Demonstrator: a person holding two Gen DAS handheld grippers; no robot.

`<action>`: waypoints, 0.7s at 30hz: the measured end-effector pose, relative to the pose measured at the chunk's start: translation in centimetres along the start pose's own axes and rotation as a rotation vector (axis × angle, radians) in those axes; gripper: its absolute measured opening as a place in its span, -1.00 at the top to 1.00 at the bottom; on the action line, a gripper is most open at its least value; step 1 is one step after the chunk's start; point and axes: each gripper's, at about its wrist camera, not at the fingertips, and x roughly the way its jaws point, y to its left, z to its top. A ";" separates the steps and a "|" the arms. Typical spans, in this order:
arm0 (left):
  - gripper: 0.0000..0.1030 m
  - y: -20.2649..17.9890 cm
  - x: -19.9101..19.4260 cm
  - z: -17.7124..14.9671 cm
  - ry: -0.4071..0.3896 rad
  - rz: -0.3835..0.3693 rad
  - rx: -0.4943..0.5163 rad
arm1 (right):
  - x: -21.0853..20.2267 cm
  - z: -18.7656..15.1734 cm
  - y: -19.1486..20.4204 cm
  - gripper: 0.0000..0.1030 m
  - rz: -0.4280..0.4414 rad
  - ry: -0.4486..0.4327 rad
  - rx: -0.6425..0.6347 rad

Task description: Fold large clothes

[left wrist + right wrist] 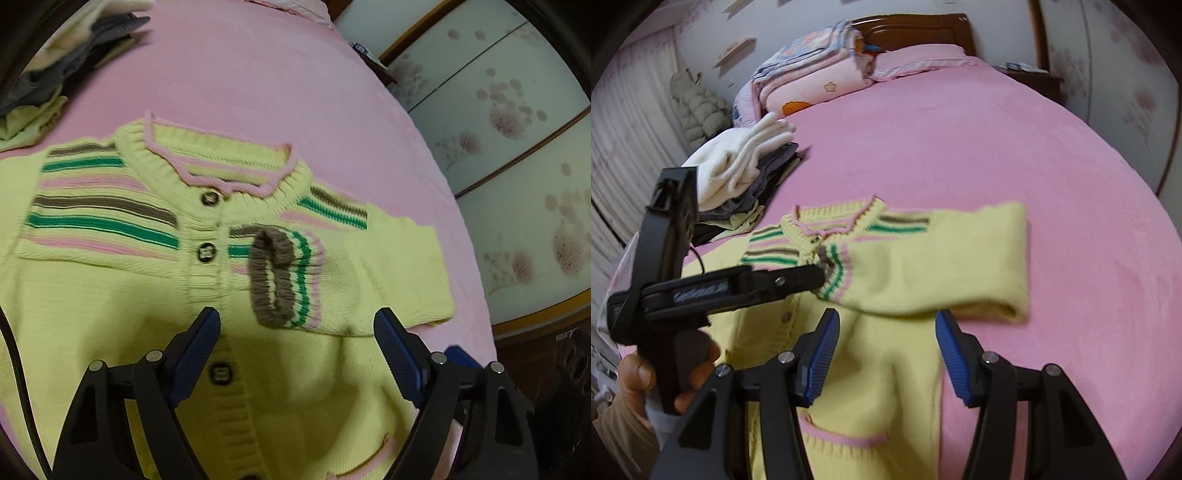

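lying flat on the pink bed (960, 155), a yellow cardigan (110, 302) with one sleeve (942, 269) folded across — left gripper (297, 325) and right gripper (886, 325) both open, holding nothing.

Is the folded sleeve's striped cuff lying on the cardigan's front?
Touching. The left wrist view shows the cuff resting flat on the cardigan beside its buttons.

**Occlusions and cut-offs**

Cardigan (110, 306) hem runs off the bottom edge in both wrist views; lower buttons sit behind the left gripper (297, 325) fingers. The sleeve (934, 273) folded across covers that side's chest stripes. In the right wrist view, motion blur smears the knit and collar. Stack of folded clothes (746, 173): lower layers indistinct, partly behind the left gripper body. Hand (639, 376) holding it is cropped at the frame edge.
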 end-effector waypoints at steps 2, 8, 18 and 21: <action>-0.40 -0.5 0.6 0.2 -0.005 0.008 0.008 | 0.1 -0.6 -0.6 -0.05 -0.005 0.010 0.012; 0.75 -1.9 2.8 0.3 0.024 0.033 0.037 | 0.5 -1.4 -2.0 -0.05 -0.014 0.027 0.045; 0.87 -5.7 -3.2 2.4 -0.177 0.097 0.163 | 2.3 -0.7 -3.9 -0.06 -0.048 0.054 0.109; 0.87 -5.6 -5.9 3.9 -0.244 0.098 0.164 | 3.5 0.4 -5.0 -0.06 -0.042 0.056 0.169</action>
